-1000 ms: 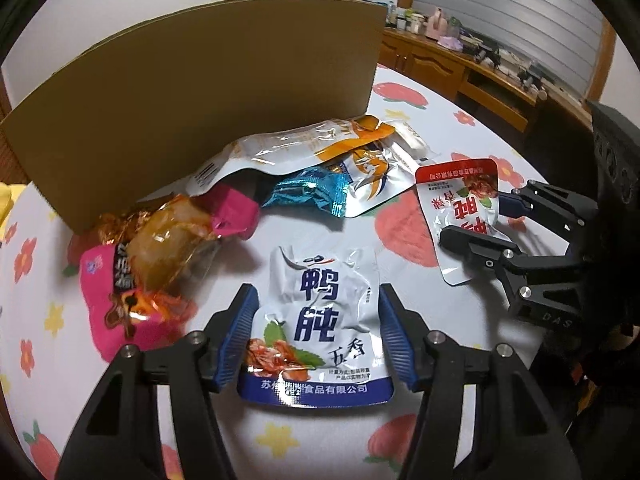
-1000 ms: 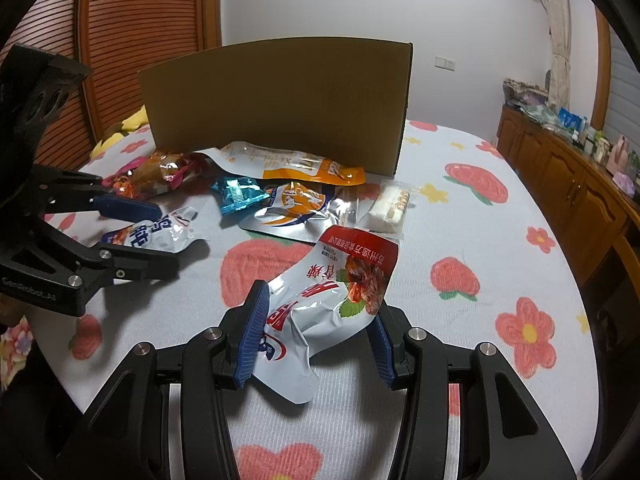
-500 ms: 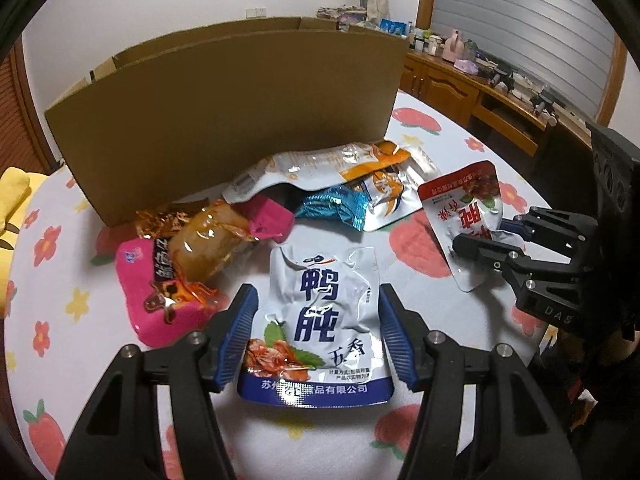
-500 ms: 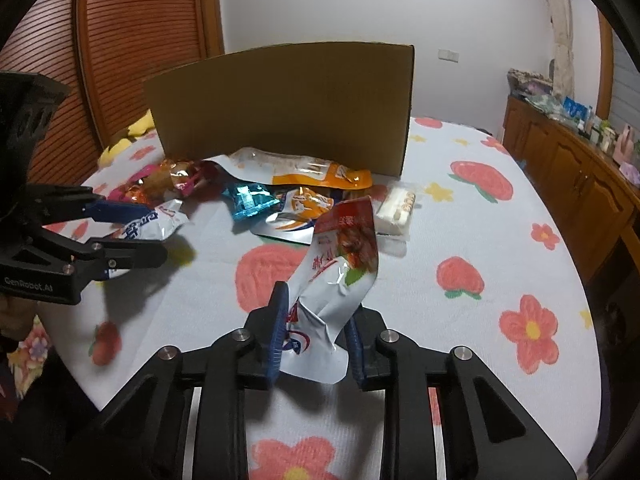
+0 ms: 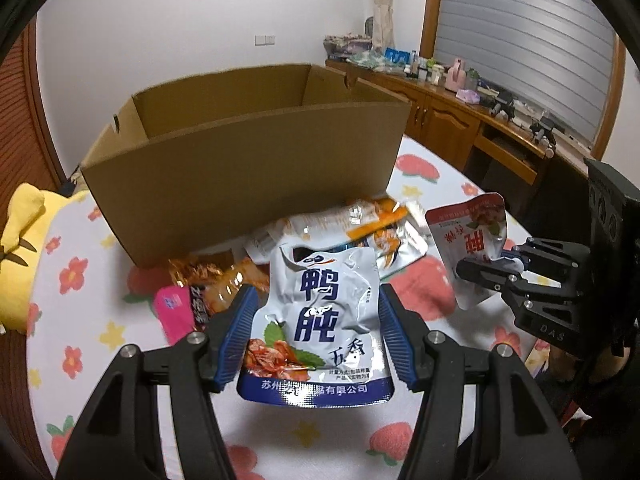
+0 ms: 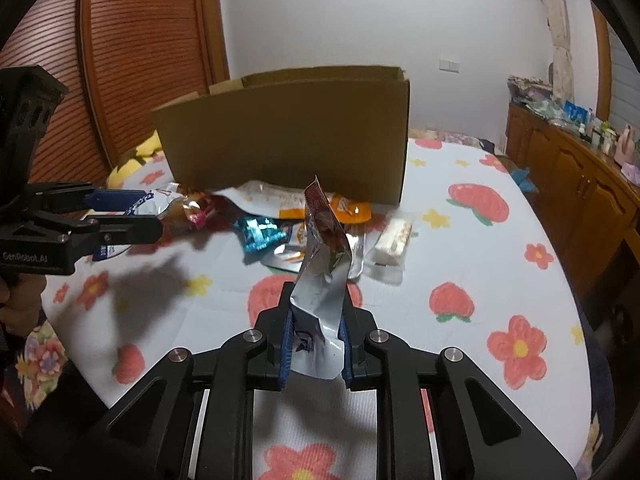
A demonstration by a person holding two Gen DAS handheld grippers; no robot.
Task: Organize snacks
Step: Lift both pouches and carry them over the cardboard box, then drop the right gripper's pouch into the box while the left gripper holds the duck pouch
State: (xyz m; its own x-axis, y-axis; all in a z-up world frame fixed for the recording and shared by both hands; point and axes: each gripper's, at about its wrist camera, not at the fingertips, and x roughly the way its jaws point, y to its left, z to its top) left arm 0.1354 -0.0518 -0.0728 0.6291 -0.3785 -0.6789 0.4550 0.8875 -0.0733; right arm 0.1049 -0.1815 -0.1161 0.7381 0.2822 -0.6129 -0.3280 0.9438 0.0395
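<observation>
My left gripper is shut on a silver pouch with blue characters, held clear of the table. My right gripper pinches a crumpled silver pouch with a red top, its jaws still closing on it; the same pouch shows at the right of the left wrist view. An open cardboard box stands behind the snack pile, its inside mostly hidden. In the right wrist view the left gripper appears at the left with its pouch.
Loose snacks lie before the box: an orange-and-silver pack, a teal packet, a white bar, a pink pack. A yellow plush sits left. Wooden cabinets line the right wall. A hand holds the left gripper.
Both grippers rose off the table with their pouches. The right jaws narrowed, crumpling the red-topped pouch upright. The box's open top came into view.
</observation>
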